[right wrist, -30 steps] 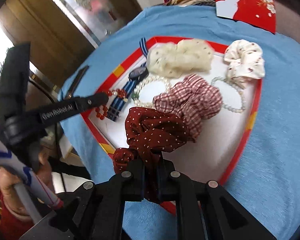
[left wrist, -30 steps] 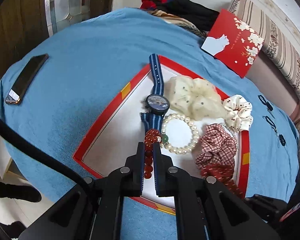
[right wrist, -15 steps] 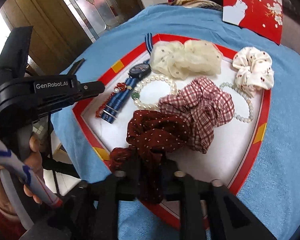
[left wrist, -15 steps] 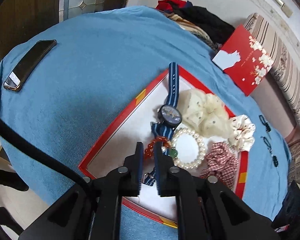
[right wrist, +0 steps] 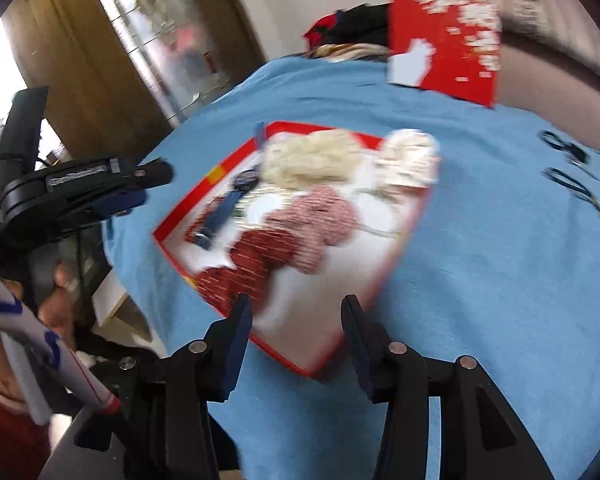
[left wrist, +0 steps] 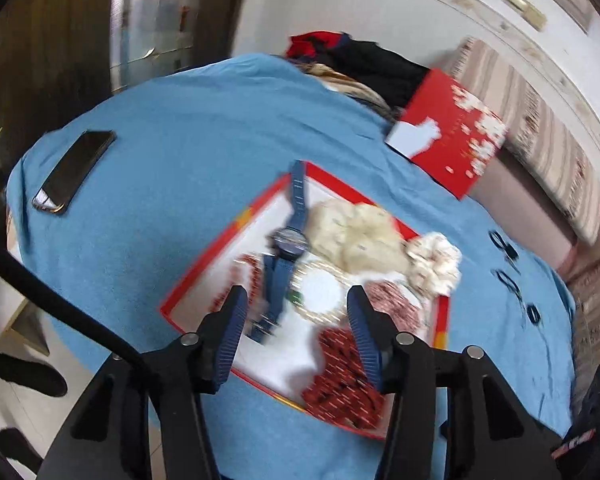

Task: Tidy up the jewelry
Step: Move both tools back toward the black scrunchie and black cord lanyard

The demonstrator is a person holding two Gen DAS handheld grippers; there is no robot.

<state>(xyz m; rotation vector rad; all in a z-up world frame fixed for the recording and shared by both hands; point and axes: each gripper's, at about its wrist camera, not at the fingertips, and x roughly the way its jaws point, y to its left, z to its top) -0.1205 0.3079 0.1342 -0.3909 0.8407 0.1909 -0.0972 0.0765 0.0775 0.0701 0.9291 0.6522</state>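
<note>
In the left wrist view, a black smartphone point(left wrist: 74, 170) lies at the left on the blue cloth point(left wrist: 188, 128) covering the table. Just right of centre sits the red-rimmed white tray point(left wrist: 204, 276), blurred. Inside it, from the left: a red bead bracelet point(left wrist: 249, 276), a dark blue strap watch point(left wrist: 290, 240), a white pearl bracelet point(left wrist: 320, 290), then a cream gauzy scrunchie point(left wrist: 356, 232), a red-and-white checked scrunchie point(left wrist: 392, 306) and a white spotted scrunchie point(left wrist: 436, 264). A dark red dotted scrunchie point(left wrist: 342, 376) lies at the tray's lower corner. A red box with white blossoms point(left wrist: 450, 136) stands at upper right. The left gripper point(left wrist: 296, 300) hangs over the tray at lower centre, jaws opening, nothing between them.

In the right wrist view, the right gripper point(right wrist: 296, 312) at bottom centre is likewise opening and empty, poised over the tray's near edge.
</note>
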